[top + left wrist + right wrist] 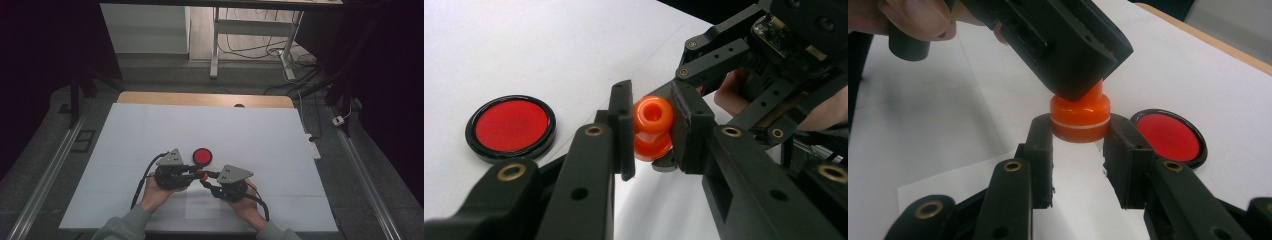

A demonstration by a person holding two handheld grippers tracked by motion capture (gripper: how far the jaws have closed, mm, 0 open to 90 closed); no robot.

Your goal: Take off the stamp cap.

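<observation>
A small orange two-part piece, a rounded top on a wider base with a pale seam, hangs just above the white table cover. My left gripper is shut on its upper part. From the opposite side my right gripper is shut on the lower base. In the high view the left gripper and the right gripper meet tip to tip at the table's near middle. A red disc in a black rim lies flat just beyond them.
A white cover spreads over the wooden table. A smaller white sheet lies under the hands near the front edge. Beyond the table stand desk legs and loose cables on the floor.
</observation>
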